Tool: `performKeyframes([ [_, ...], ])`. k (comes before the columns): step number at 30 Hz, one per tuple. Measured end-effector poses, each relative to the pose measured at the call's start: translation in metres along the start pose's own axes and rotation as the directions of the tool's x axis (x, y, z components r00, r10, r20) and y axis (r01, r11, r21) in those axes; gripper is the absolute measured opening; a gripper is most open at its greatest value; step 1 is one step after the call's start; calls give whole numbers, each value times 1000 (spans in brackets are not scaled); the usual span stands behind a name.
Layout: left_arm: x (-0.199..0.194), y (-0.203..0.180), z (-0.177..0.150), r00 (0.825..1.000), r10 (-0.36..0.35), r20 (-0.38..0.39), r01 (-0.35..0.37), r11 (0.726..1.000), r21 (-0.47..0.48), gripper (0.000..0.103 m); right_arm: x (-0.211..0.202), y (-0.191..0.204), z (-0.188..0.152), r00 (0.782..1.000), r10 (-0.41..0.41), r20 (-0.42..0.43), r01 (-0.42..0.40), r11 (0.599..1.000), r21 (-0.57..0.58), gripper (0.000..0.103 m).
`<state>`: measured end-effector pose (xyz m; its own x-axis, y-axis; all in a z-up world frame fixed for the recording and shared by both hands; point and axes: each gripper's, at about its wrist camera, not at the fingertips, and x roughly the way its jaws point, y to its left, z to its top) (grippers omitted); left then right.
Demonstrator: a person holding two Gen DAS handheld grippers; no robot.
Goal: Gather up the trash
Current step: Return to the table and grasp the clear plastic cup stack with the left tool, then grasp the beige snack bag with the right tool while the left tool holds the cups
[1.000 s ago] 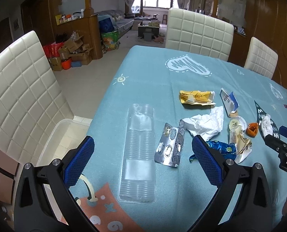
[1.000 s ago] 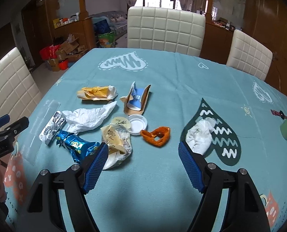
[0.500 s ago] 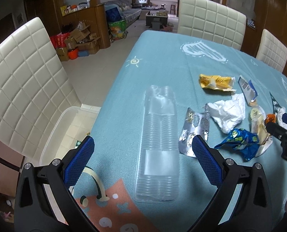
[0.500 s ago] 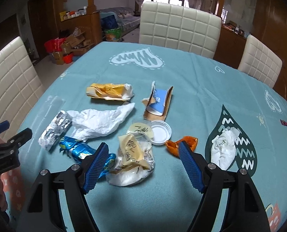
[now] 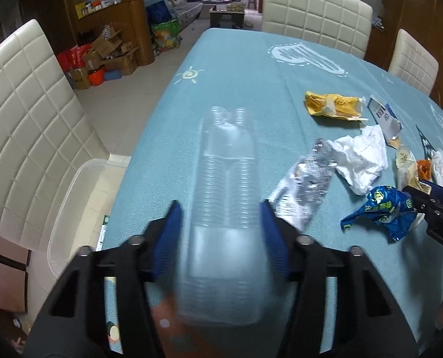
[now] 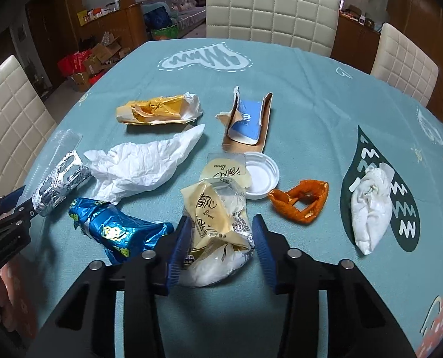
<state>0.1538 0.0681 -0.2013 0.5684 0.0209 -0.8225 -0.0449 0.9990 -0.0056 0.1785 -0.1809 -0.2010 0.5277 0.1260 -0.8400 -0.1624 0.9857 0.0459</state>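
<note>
A long clear plastic tray [image 5: 225,179] lies on the teal tablecloth [image 5: 236,89] and runs between the blue pads of my left gripper [image 5: 221,238]. Its jaws are closing and both pads touch the tray's sides. My right gripper [image 6: 220,247] is closing on a cream snack wrapper [image 6: 215,208], whose crumpled sides meet both pads. Around it lie a blue foil wrapper [image 6: 117,229], a silver blister pack [image 6: 57,185], a white tissue [image 6: 140,164], a yellow wrapper [image 6: 158,110], a torn carton [image 6: 248,122], a white lid [image 6: 261,176], orange peel [image 6: 302,203] and a white wad [image 6: 370,205].
A clear plastic bin [image 5: 72,197] sits below the table's left edge, beside a cream padded chair [image 5: 27,119]. More cream chairs [image 6: 269,9] stand at the far side. Cardboard boxes [image 5: 105,53] clutter the floor beyond.
Both grippers have come down toward the table and their jaws have narrowed, the left around the clear tray, the right around the cream wrapper. The tray now looks blurred.
</note>
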Motion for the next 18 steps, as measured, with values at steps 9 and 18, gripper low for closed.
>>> performKeyframes([
  [9,-17,8,-5,999,-51,19,52,998,-25,43,-22,7,-1,999,-12,47,12,1000,-5,33],
  [18,-51,16,-10,995,-64,73,67,997,-46,45,-55,17,-8,996,1,95,1,1000,-15,34],
])
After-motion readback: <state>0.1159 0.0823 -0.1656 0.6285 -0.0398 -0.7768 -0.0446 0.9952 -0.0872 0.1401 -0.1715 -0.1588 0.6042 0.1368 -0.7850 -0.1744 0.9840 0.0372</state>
